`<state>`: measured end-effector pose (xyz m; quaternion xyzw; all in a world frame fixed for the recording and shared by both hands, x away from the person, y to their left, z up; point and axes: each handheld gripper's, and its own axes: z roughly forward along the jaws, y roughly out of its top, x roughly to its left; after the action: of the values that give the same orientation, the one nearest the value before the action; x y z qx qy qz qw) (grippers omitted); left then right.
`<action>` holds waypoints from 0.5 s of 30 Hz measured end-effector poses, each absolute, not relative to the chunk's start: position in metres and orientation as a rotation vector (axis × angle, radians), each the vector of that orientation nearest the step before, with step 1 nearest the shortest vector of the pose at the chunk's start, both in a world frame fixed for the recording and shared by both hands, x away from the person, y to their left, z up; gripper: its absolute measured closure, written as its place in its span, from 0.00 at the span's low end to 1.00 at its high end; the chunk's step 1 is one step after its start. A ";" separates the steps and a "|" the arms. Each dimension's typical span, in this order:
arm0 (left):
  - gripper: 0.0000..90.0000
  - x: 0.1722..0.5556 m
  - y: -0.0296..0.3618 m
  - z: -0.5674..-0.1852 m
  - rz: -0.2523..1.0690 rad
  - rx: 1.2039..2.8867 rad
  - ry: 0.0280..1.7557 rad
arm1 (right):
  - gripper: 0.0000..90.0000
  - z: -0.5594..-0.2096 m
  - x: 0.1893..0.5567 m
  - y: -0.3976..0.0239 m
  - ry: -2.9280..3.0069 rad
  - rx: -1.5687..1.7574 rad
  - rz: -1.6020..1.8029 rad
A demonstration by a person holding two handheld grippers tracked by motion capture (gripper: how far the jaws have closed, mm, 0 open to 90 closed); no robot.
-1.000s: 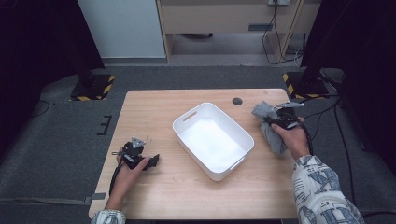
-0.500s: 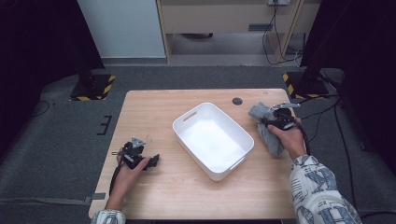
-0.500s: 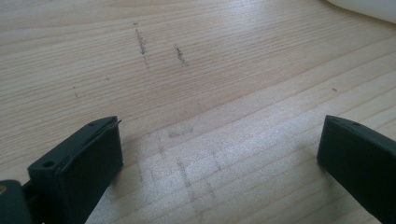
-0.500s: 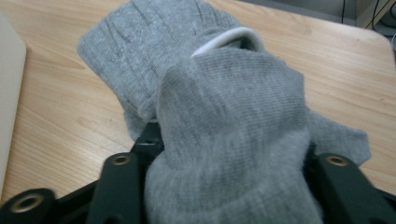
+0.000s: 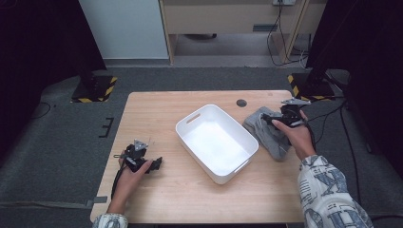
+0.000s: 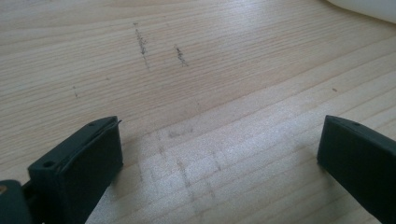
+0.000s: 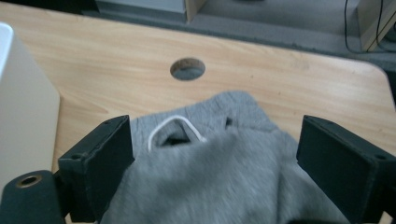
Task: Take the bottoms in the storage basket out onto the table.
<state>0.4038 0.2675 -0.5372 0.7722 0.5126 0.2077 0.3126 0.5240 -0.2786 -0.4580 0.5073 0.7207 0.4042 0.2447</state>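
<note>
Jaws on your right gripper [image 5: 274,120] have just been opening and now stand wide — the grey garment [image 5: 268,135] lies between them, pads off the cloth. It sits crumpled on the table [image 5: 190,199] at the right, just beside the white bin [image 5: 216,142], near the round hole [image 5: 241,102]. Your left gripper [image 5: 154,164] rests near the left edge — jaws spread over bare wood.

Overhead looking forward-down at whole table [image 5: 157,109]; gripper cams skimming close along it, right one sharing grey cloth [image 7: 224,182].
</note>
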 end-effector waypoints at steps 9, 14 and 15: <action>0.00 0.404 0.267 -0.537 0.548 2.037 1.352 | 0.21 -0.451 0.520 -0.281 1.971 1.353 1.129; 0.00 0.404 0.267 -0.537 0.548 2.037 1.354 | 0.30 -0.439 0.517 -0.279 1.984 1.316 1.144; 0.00 0.404 0.267 -0.537 0.548 2.037 1.353 | 0.31 -0.437 0.516 -0.278 1.989 1.305 1.148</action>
<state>0.4038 0.2674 -0.5372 0.7720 0.5130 0.2078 0.3125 0.5162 -0.2782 -0.4367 0.4788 0.7295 0.4211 0.2475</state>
